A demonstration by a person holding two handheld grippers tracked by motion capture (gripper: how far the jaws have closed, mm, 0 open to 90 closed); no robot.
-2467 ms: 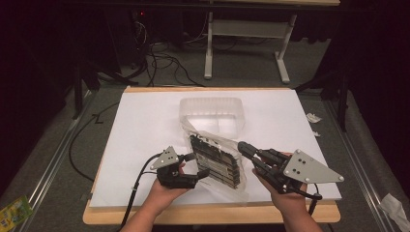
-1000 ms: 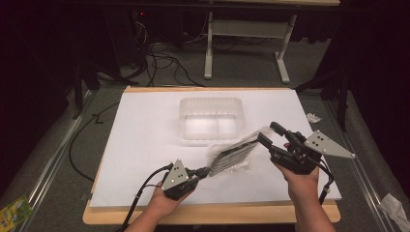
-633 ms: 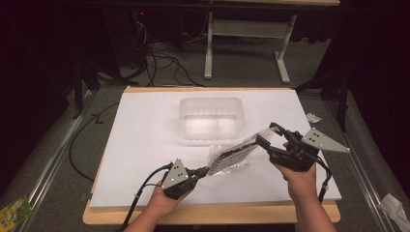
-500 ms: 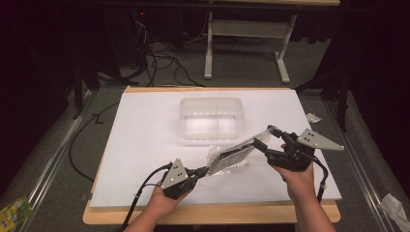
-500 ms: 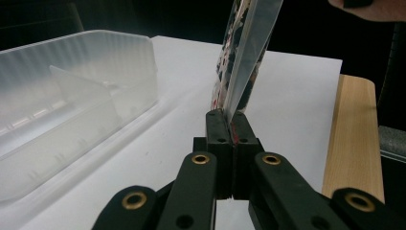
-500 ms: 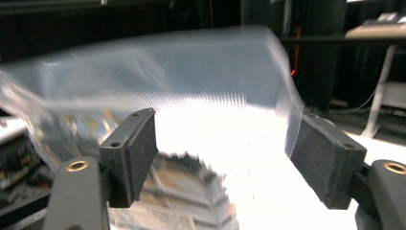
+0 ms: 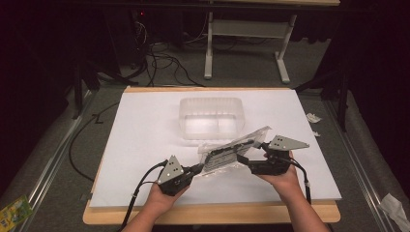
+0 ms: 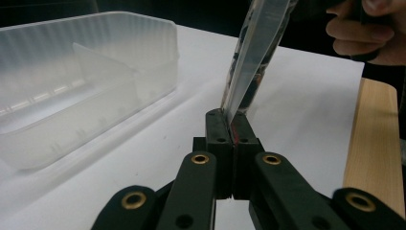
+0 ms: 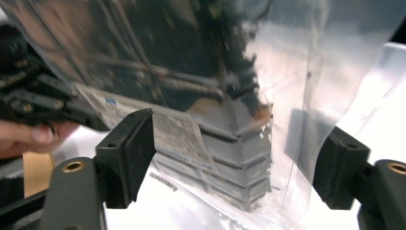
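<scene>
A clear plastic bag [image 7: 233,150] with a dark flat board inside hangs slanted just above the white table sheet, between my two grippers. My left gripper [image 7: 197,169] is shut on the bag's lower left corner; in the left gripper view the jaws [image 8: 230,130] pinch the film's edge and the bag [image 8: 253,52] rises away from them. My right gripper [image 7: 245,157] sits at the bag's right side. In the right gripper view its jaws stand wide open on either side of the bag [image 9: 210,96], right gripper [image 9: 234,158].
A clear ribbed container [image 7: 211,116] with a divider stands empty behind the bag, also seen in the left gripper view [image 8: 86,76]. The white sheet [image 7: 140,135] covers the table, with a wooden edge [image 7: 212,213] at the front. Paper scraps [image 7: 313,117] lie at right.
The right hand has come down and toward the person, and the bag's right end sits lower over the sheet. The left gripper has kept its hold and barely moved.
</scene>
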